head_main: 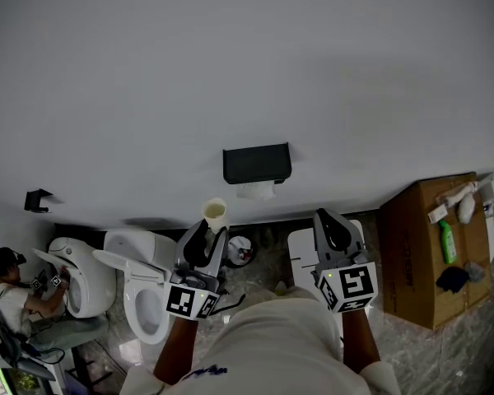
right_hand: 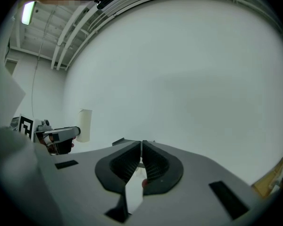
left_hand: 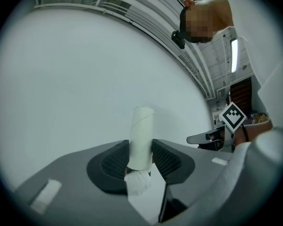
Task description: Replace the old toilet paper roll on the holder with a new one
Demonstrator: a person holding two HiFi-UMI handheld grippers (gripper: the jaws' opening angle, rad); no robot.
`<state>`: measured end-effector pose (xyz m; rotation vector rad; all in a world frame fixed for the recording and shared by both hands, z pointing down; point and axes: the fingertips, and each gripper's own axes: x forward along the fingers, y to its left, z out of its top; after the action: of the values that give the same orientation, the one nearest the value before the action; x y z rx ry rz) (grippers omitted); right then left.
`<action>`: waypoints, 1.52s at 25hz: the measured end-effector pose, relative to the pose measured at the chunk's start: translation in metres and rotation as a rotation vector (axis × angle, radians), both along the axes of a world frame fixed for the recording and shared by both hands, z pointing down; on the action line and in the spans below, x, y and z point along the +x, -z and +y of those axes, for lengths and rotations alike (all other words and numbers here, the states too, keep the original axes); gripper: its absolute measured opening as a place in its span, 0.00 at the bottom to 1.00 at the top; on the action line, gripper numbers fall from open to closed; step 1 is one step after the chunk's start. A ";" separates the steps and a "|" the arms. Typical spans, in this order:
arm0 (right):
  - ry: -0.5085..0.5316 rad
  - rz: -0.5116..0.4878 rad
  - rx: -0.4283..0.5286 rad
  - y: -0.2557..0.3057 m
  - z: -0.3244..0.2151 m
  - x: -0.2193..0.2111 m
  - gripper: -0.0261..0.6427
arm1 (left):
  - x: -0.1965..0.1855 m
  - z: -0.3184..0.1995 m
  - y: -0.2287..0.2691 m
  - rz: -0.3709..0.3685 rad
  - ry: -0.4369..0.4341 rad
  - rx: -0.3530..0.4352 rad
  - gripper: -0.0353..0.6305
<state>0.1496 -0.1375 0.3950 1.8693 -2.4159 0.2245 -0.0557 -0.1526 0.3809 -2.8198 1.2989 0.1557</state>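
A black toilet paper holder (head_main: 256,163) hangs on the white wall, with a bit of white paper (head_main: 255,190) showing under it. My left gripper (head_main: 207,235) is shut on an empty cardboard tube (head_main: 216,214), held upright below and left of the holder. In the left gripper view the tube (left_hand: 141,135) stands between the pads of the left gripper (left_hand: 140,150), a scrap of tissue (left_hand: 137,181) clinging to its lower end. My right gripper (head_main: 332,219) is shut with nothing between its jaws, below and right of the holder. Its closed tips (right_hand: 141,147) face the bare wall.
A cardboard box (head_main: 420,257) with bottles and a cloth on top stands at the right. Two white toilets (head_main: 144,290) stand at the left, where another person (head_main: 16,299) crouches. A small black bracket (head_main: 38,199) is on the wall far left. A small white round thing (head_main: 240,249) lies on the floor.
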 end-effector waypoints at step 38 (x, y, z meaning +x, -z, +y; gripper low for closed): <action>0.044 0.056 -0.001 0.009 -0.003 -0.013 0.05 | 0.001 -0.006 -0.005 0.000 -0.012 -0.005 0.29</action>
<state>0.1369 -0.1403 0.3859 1.7951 -2.4159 0.1683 -0.0545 -0.1584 0.3857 -2.8329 1.2840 0.1530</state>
